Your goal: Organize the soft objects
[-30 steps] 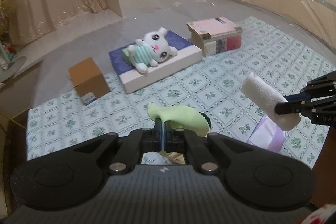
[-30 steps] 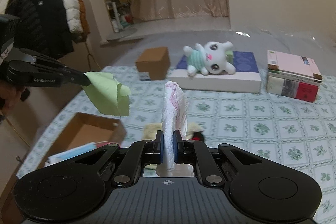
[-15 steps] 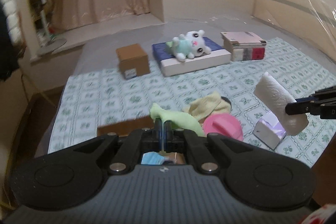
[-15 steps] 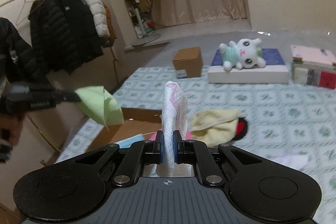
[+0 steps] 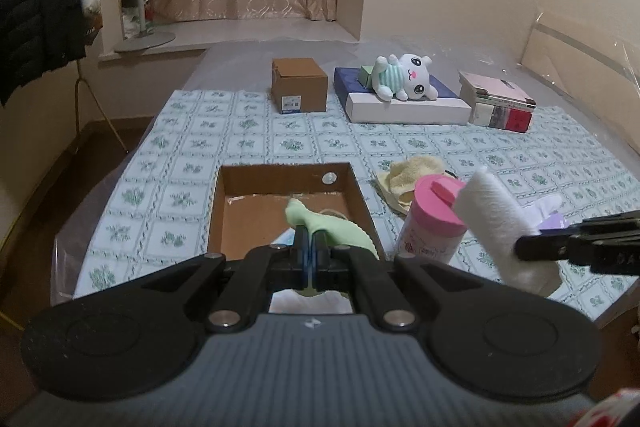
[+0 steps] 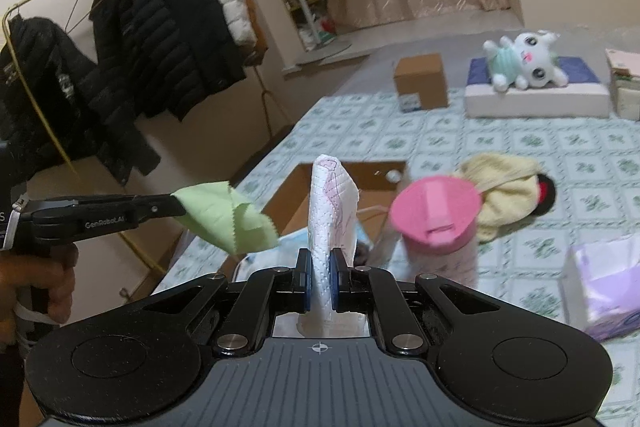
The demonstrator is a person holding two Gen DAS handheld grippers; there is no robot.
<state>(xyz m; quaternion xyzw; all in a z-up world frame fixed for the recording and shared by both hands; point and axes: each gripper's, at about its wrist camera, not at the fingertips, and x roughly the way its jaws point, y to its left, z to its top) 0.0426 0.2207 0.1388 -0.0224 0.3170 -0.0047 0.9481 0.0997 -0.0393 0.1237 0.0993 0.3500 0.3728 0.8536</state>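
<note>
Green-patterned tablecloth [image 5: 248, 131]; left claw [image 5: 309, 251] grips green cloth [image 5: 320, 223], right claw [image 6: 320, 281] white tissue [image 6: 332, 211].

The right gripper [image 6: 320, 281] pinches a folded white quilted cloth [image 6: 332, 211] that stands upright between its blue pads. From the left edge the left gripper [image 6: 176, 207], held in a hand [image 6: 44, 283], clamps a light green cloth [image 6: 228, 223] — it hangs in the air over the near corner of an open cardboard box [image 6: 344, 175]. Just right of the white cloth stands a pink-lidded canister [image 6: 438, 215], with a yellow towel [image 6: 500, 191] behind it and a lilac tissue pack [image 6: 604, 287] at the right edge. Farther back — a plush bunny [image 6: 524, 61] lies on a flat box.
</note>
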